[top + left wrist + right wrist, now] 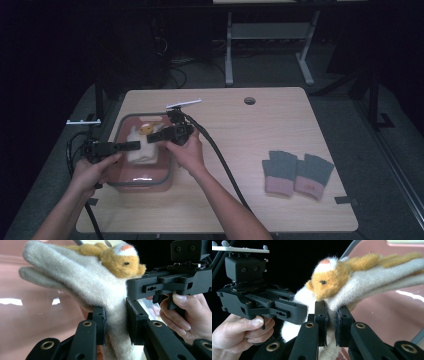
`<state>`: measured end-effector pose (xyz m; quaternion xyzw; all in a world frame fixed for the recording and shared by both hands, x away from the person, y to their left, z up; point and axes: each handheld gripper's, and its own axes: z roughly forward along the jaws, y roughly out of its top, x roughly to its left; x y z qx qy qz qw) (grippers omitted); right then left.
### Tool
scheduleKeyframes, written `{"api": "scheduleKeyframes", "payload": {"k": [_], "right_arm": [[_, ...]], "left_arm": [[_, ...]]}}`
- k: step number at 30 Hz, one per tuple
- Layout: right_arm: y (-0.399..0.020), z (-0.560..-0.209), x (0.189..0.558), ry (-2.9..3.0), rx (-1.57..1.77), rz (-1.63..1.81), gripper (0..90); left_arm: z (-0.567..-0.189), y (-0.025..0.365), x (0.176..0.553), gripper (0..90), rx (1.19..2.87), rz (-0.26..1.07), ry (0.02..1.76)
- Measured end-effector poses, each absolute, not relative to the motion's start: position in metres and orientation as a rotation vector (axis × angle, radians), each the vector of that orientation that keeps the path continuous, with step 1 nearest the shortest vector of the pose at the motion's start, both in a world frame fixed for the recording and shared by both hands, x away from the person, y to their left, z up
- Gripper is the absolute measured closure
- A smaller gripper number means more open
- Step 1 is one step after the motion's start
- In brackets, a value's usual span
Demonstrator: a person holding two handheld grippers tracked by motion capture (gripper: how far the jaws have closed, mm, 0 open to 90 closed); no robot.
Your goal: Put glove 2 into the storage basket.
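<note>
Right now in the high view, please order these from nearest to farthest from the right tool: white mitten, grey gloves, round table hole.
1. White mitten: gripped by the right tool, over the pink tub.
2. Round table hole: at the far edge.
3. Grey gloves: on the right, near edge.

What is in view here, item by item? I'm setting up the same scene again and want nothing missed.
cream glove: one, off-white wool with an orange plush animal on it, held over the pink tub, pinched at its cuff by both grippers
pink tub: one, pink with a grey rim, on the left part of the table
grey gloves: one pair, grey with pink cuffs, lying flat side by side on the right part of the table
table: one, light wood, with a round hole near its far edge
left hand-held gripper: one, black, shut on the cream glove's cuff
right hand-held gripper: one, black, shut on the same cuff
hands: two, one on each gripper's handle
</note>
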<state>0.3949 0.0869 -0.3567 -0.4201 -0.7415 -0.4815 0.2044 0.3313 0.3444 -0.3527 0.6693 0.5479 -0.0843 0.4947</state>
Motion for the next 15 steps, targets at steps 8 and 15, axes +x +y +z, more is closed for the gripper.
{"api": "scheduleKeyframes", "payload": {"k": [8,15], "right_arm": [[0.097,-0.377,0.399,-2.057,-1.192,-1.288,82.1],[0.103,-0.393,0.402,-2.05,-1.222,-1.248,81.9]], "left_arm": [[-0.37,0.351,0.335,71.6,1.635,-0.235,1.38],[-0.38,0.352,0.34,71.6,1.675,-0.24,1.421]]}}
